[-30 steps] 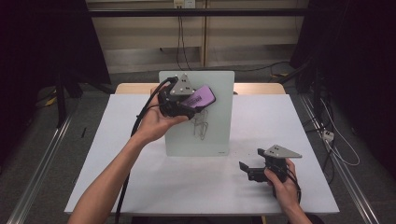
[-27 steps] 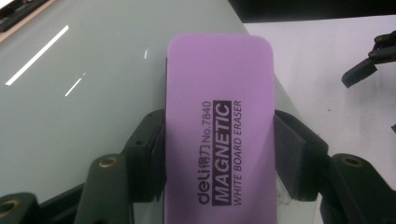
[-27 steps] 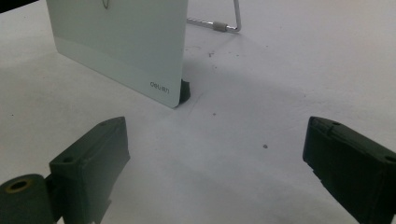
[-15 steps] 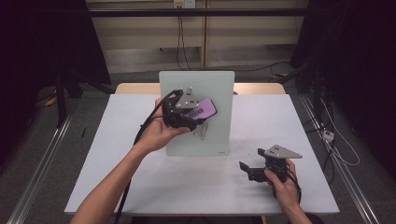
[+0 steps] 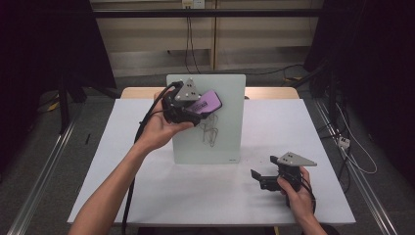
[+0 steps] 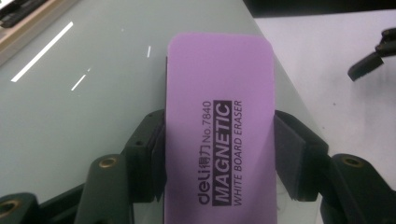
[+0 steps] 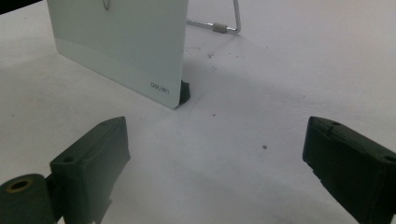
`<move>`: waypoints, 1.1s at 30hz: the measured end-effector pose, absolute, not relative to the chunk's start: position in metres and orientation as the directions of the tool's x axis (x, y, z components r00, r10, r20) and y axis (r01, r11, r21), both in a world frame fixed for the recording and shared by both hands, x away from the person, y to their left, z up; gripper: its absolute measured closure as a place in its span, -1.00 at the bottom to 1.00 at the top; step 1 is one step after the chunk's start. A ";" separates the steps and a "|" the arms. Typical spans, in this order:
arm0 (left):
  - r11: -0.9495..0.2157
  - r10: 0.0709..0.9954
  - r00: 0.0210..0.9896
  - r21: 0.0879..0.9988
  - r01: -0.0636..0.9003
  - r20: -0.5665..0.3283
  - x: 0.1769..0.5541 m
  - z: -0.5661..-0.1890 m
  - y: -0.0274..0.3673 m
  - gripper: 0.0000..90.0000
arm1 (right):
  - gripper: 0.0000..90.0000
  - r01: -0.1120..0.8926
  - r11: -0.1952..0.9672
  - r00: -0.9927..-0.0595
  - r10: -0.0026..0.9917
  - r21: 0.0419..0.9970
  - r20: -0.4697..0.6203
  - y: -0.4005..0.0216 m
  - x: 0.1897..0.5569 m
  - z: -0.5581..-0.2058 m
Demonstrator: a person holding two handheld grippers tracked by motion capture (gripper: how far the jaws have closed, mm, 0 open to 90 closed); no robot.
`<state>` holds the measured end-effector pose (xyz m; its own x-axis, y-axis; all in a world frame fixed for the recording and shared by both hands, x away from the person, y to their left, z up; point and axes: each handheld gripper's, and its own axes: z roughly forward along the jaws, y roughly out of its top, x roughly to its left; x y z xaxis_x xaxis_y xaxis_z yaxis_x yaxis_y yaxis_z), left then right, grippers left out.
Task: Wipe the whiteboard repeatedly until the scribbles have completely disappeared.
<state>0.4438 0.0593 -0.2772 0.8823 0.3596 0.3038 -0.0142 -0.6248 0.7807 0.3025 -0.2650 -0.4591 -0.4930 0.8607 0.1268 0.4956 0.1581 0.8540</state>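
I'm looking down on the white matte table (image 5: 147,196), broad and bare around the smooth, glossy whiteboard (image 5: 225,142) that stands propped upright near the far edge, dark scribbles at its middle. My left gripper (image 5: 188,105) has its black jaws clamped on the flat sides of the purple eraser (image 6: 219,130), a soft rounded-corner block held against the board's upper left face. My right gripper (image 5: 266,178) rests low on the table by the board's lower right corner, jaws spread wide with bare tabletop between them.
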 end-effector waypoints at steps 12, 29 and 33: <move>-0.639 0.349 0.886 0.769 -0.013 0.306 0.440 -0.287 0.054 -0.09 | -0.84 0.497 0.156 -0.492 0.861 0.854 0.129 -0.264 0.303 -0.459; -0.705 0.276 0.906 0.708 -0.037 0.322 0.421 -0.326 0.029 -0.09 | -0.84 0.498 0.155 -0.492 0.861 0.853 0.131 -0.264 0.303 -0.459; -0.726 0.253 0.913 0.686 -0.041 0.321 0.419 -0.333 0.025 -0.09 | -0.84 0.498 0.157 -0.493 0.861 0.853 0.129 -0.264 0.303 -0.460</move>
<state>0.4188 0.0251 -0.3325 0.9127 0.2526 0.3213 -0.0406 -0.7262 0.6863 0.3035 -0.2645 -0.4598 -0.4927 0.8605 0.1294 0.4978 0.1568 0.8530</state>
